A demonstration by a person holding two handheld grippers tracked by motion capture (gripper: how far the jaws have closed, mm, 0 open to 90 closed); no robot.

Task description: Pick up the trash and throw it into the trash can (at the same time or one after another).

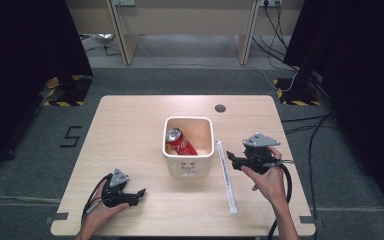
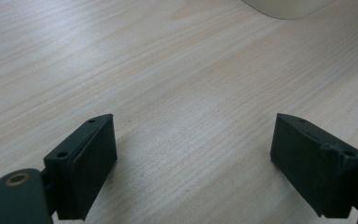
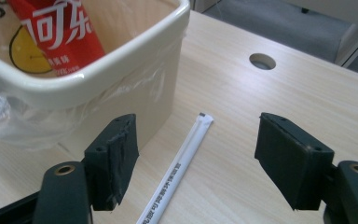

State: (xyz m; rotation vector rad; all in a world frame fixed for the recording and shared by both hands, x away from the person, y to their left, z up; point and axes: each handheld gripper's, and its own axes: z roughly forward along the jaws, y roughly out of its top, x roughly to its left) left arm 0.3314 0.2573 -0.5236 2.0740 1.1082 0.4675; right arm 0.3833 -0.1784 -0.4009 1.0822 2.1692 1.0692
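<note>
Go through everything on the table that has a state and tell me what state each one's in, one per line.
Bin: upright, lined with a clear bag, holding things.
Red can: inside the bin, tilted.
Wrapped straw: flat on the table, right of the bin, wrapper sealed, not gripped.
Right gripper: open, jaws either side of the straw, above it.
Left gripper: open, nothing between its jaws.

High view: looking forward and down from above the person's side, taking in the whole table (image 1: 130, 120) | Left gripper view: hovering close over bare wood, facing the bin's (image 2: 286, 8) base | Right gripper view: sitting low, sharing bin (image 3: 121, 56) and wrapped straw (image 3: 179, 163) with high view
</note>
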